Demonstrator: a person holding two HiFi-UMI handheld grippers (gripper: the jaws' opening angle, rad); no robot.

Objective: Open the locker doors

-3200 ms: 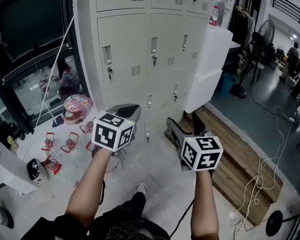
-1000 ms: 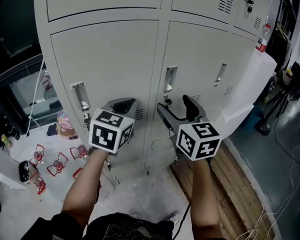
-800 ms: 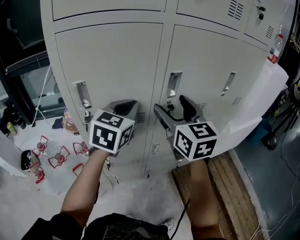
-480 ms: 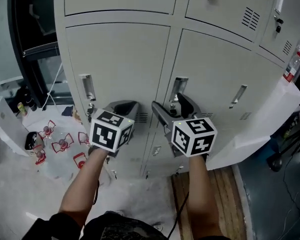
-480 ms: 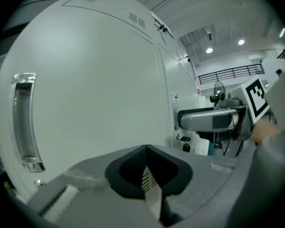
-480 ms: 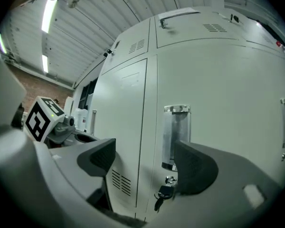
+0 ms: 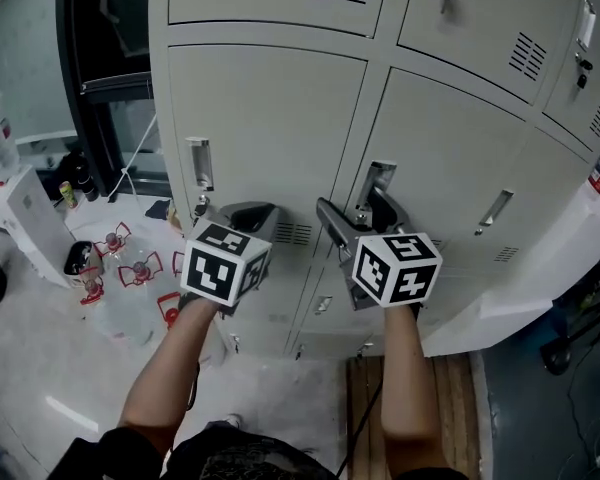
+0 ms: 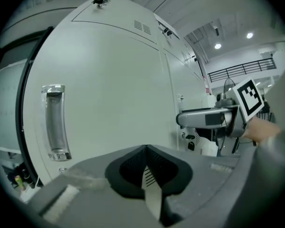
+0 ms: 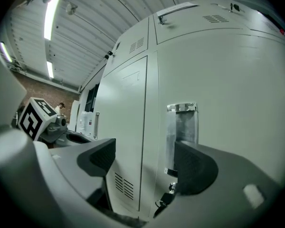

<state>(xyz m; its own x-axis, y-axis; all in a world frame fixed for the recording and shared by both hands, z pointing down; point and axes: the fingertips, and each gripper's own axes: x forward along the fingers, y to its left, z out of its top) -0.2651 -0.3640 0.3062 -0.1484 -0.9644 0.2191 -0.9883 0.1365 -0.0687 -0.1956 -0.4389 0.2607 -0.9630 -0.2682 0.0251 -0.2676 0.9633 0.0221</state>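
Currently both pale grey metal locker doors (image 7: 270,128) closed. Left gripper (image 7: 250,214): jaws clenched, empty, facing the left door. Right gripper (image 7: 352,206): jaws released wide, near the right door's chrome recessed handle (image 7: 377,180) at that door's left edge.

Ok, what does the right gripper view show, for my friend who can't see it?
The right gripper has its jaws open in front of a closed grey locker door. The door's shiny handle shows between them, next to the jaw on the right.
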